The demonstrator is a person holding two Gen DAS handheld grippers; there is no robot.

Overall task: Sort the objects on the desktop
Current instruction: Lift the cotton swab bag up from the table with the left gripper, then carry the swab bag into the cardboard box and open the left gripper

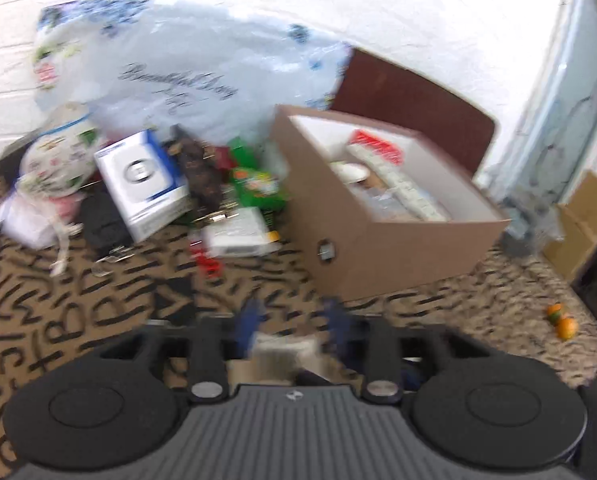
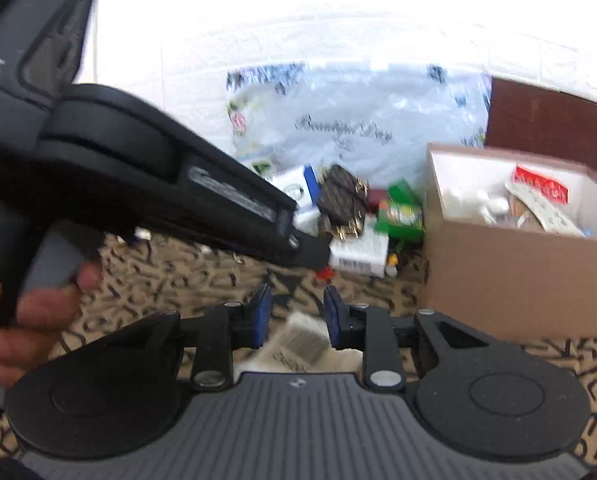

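Note:
A brown cardboard box (image 1: pixel 382 248) with several items inside stands on the patterned tablecloth; it also shows in the right wrist view (image 2: pixel 514 276). A pile of small things lies left of it: a white and blue box (image 1: pixel 142 184), a dark patterned pouch (image 1: pixel 202 176), a green packet (image 1: pixel 258 188) and a white carton (image 1: pixel 238 232). My left gripper (image 1: pixel 292 316) is blurred, with a pale packet (image 1: pixel 286 350) between its blue fingers. My right gripper (image 2: pixel 296 312) is open over a white printed packet (image 2: pixel 302 344). The left gripper's body (image 2: pixel 138 168) crosses the right wrist view.
A big clear printed plastic bag (image 1: pixel 186 76) leans on the white wall behind the pile. A dark chair back (image 1: pixel 414 104) stands behind the box. Two small orange fruits (image 1: pixel 562 320) lie at the right. A red clip (image 1: pixel 208 266) lies by the carton.

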